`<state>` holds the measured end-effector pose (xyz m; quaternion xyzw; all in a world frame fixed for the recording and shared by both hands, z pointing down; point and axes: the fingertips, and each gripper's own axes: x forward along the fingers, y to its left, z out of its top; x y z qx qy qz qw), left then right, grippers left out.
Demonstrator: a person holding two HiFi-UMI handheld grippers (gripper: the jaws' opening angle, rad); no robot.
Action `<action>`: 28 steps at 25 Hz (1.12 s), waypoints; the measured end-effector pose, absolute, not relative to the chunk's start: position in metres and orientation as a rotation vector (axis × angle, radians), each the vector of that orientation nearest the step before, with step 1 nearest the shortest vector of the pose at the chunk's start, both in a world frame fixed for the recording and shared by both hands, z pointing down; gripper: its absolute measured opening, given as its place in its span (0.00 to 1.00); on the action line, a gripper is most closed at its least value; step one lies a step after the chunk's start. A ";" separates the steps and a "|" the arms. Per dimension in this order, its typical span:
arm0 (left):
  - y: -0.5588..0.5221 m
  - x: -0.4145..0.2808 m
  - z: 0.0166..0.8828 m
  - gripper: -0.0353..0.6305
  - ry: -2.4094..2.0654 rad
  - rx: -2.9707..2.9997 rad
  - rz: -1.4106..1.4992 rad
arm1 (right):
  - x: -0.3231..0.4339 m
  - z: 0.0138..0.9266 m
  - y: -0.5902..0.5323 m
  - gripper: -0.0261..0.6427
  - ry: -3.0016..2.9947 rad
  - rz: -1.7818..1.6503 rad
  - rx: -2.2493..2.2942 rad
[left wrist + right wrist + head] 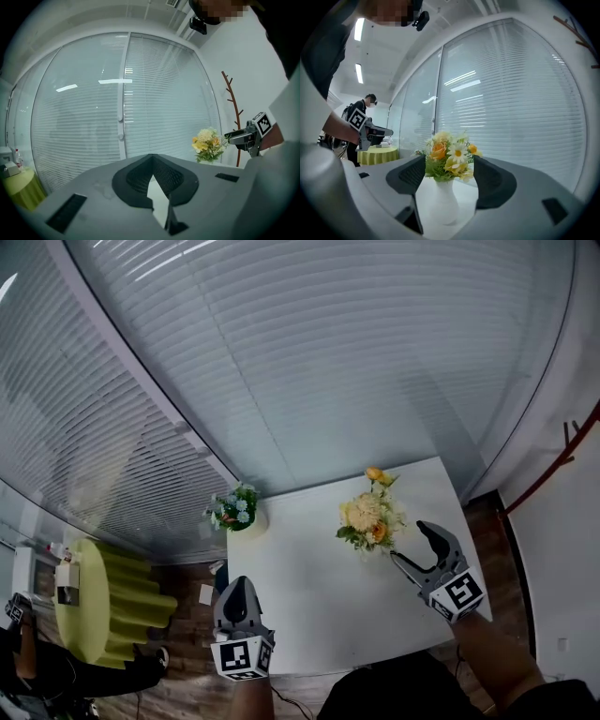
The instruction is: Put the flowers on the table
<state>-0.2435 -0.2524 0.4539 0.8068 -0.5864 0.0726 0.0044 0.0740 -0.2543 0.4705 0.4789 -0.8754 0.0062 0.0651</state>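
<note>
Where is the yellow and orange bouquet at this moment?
In the head view, the yellow and orange bouquet stands on the right side of the white table, between the open fingers of the right gripper. The blue flowers sit at the table's far left corner.

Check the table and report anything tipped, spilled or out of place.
Nothing stands out. The white vase of yellow flowers stands upright on the table, between the open jaws of the right gripper, and nothing is spilled. The blue flowers sit at the table's far left corner, close to its edge.

Grey left gripper and right gripper — dark ribbed fingers — bear white cubes with black square markers.
</note>
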 end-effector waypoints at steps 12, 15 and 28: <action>-0.227 -0.240 0.439 0.05 -1.830 2.548 0.255 | 0.087 0.426 -0.240 0.19 -2.630 0.023 1.532; -0.222 -0.237 0.438 0.05 -1.833 2.551 0.251 | 0.087 0.422 -0.238 0.13 -2.638 0.045 1.521; -0.222 -0.229 0.437 0.05 -1.845 2.549 0.256 | 0.088 0.415 -0.238 0.07 -2.644 0.041 1.507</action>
